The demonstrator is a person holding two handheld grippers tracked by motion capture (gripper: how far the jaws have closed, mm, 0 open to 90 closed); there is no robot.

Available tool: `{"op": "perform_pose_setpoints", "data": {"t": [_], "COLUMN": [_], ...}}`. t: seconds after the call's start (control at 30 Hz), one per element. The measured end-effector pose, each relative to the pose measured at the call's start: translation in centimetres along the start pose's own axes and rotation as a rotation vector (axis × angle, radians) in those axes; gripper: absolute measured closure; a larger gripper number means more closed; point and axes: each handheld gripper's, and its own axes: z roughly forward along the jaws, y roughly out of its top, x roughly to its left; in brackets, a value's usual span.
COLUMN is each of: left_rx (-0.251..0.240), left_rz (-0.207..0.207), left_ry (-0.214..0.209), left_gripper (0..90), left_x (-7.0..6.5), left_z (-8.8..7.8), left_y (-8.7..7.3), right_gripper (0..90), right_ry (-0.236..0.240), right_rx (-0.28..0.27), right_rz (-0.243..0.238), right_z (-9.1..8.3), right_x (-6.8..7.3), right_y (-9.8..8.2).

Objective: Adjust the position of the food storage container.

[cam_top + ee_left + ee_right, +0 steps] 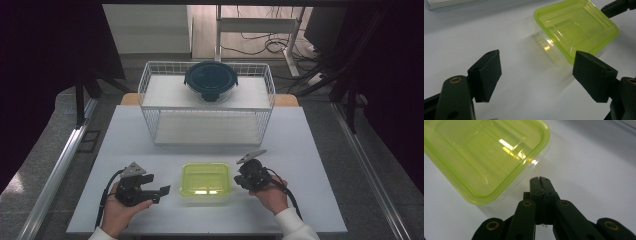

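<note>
High view: green-lidded container (205,181) sits near-centre on the worktop (150,145), between my left tool (161,193) and right tool (239,179); untouched, I judge.

Left gripper view: jaws wide apart, container just beyond, nothing held.

Right gripper view: jaws pressed together, empty, beside the container's corner.

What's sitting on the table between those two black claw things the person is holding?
A clear container with a yellow-green lid sits between the left gripper and the right gripper, as the high view shows.

Black left gripper (161,192), brass rivets, black cables, white sleeves (295,225)
</note>
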Motion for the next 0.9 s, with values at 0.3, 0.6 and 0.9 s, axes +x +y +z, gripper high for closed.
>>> {"op": "perform_pose_setpoints", "data": {"t": [0.3,0.6,0.9], "left_rx": [-0.009,-0.009,-0.009], "left_rz": [-0.010,-0.004,-0.006], "left_ry": [0.002,0.001,-0.001], "left_gripper": [22.8,22.7,22.6], "left_x": [0.1,-0.1,0.0], "left_z": [-0.1,-0.1,-0.2], "left_y": [0.0,0.1,0.1], "right_gripper": [88.8,81.4,23.9], "right_ry": [-0.009,0.032,0.036], "right_rx": [-0.144,-0.202,-0.264], "right_rz": [0.096,0.160,0.236], "right_z": [-3.9,-4.7,-4.9], "right_x": [-1.0,-1.4,-1.7], "right_y": [-2.2,-3.5,-3.3]}}
